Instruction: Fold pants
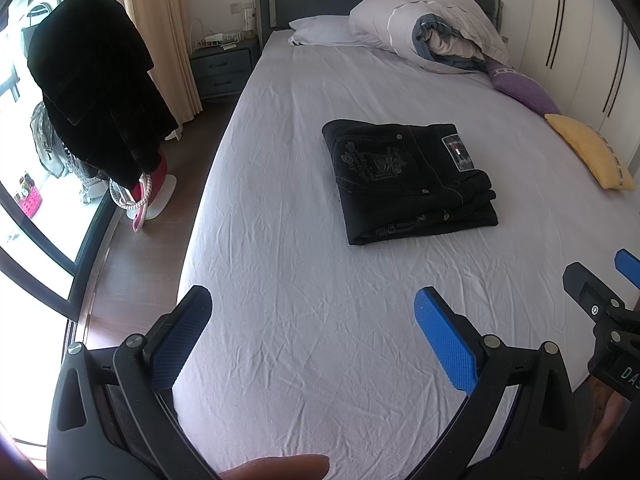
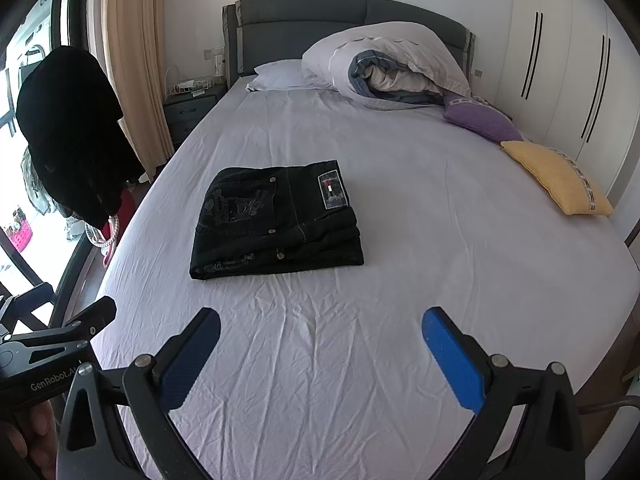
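Note:
Black jeans (image 1: 408,180) lie folded into a compact rectangular stack in the middle of the bed (image 1: 304,320), back pocket and label patch facing up. They also show in the right wrist view (image 2: 276,224). My left gripper (image 1: 314,300) is open and empty, held above the sheet well short of the jeans. My right gripper (image 2: 320,320) is open and empty, likewise above the sheet near the bed's foot. The right gripper's fingers (image 1: 592,280) show at the right edge of the left wrist view.
A rumpled duvet (image 2: 392,64) and white pillow (image 2: 280,76) lie at the headboard. A purple cushion (image 2: 480,120) and a yellow cushion (image 2: 556,176) lie along the right side by the wardrobe (image 2: 568,60). A dark coat (image 1: 92,84) hangs left of the bed near a nightstand (image 1: 220,68).

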Demonstrator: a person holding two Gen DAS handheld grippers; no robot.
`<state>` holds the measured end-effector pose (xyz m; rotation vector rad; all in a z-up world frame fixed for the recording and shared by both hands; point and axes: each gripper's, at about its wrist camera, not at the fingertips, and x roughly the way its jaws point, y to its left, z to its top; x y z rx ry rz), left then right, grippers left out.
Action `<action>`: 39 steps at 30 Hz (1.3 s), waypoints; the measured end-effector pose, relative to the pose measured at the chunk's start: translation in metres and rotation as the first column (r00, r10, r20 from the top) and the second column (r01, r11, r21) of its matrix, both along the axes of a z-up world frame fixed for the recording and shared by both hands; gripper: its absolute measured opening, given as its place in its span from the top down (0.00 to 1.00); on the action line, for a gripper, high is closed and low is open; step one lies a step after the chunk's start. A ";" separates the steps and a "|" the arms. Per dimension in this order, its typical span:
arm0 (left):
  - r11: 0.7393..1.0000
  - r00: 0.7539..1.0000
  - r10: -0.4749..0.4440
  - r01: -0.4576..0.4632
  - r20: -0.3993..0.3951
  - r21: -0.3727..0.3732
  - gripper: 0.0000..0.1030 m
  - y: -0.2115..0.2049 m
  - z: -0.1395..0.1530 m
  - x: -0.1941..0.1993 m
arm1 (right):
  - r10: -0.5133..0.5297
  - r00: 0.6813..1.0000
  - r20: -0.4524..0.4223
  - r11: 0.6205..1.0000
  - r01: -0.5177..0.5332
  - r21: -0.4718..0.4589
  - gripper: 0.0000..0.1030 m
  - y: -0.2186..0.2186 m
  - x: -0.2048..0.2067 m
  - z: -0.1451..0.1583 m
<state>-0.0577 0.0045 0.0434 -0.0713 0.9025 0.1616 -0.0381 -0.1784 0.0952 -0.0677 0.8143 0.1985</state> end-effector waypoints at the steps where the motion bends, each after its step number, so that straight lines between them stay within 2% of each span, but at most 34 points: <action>1: 1.000 1.000 0.000 0.000 0.000 0.000 0.00 0.000 0.000 0.000 | 0.000 1.000 0.000 1.000 0.000 -0.001 0.00 0.000 0.000 0.000; 39: 1.000 1.000 -0.004 0.004 -0.006 -0.002 0.00 -0.002 -0.008 -0.001 | 0.003 1.000 -0.005 1.000 -0.003 -0.001 0.00 0.000 -0.002 -0.001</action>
